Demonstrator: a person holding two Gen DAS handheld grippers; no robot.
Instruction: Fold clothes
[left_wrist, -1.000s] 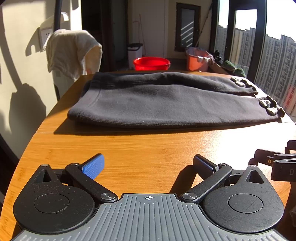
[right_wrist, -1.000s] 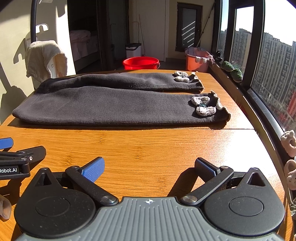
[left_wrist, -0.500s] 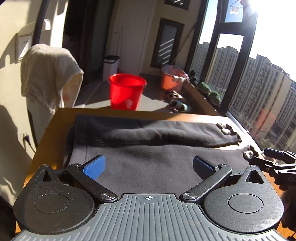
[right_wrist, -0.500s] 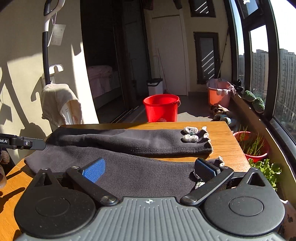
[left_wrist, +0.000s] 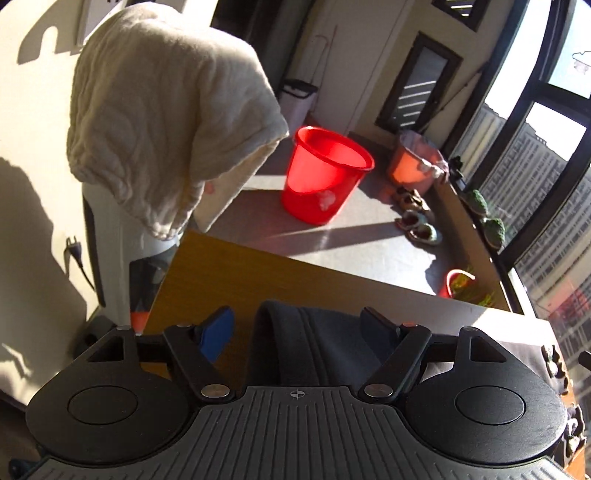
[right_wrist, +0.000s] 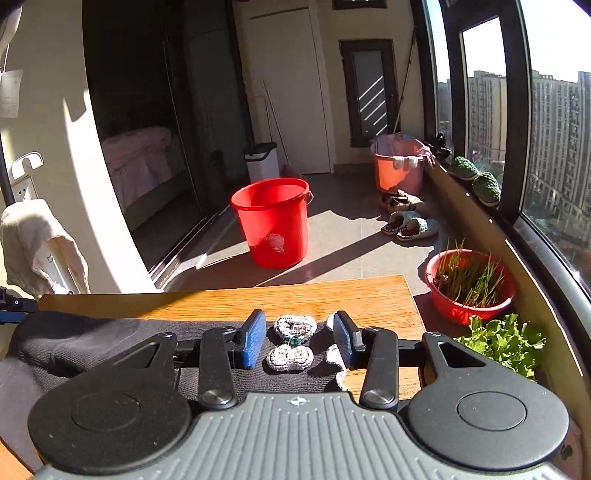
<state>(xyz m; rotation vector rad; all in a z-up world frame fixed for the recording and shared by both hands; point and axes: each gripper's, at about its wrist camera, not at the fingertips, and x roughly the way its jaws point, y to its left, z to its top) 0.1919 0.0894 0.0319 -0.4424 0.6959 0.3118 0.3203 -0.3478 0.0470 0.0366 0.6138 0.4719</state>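
Observation:
Dark grey trousers lie flat on the wooden table. The far leg's cuff carries white crocheted ornaments. My right gripper hovers low over that cuff, open, fingers narrowed to either side of the ornaments. In the left wrist view the waistband end of the trousers sits near the table's far left corner. My left gripper is open above it, its blue pad over bare wood. The left gripper's tip shows at the right wrist view's left edge.
The table's far edge runs just beyond both grippers. On the floor behind it stand a red bucket, an orange bucket, slippers and a red bowl of plants. A cream towel hangs off the left corner.
Both grippers have moved forward from the near table edge across the trousers to their far side. The right gripper's fingers have closed in partway.

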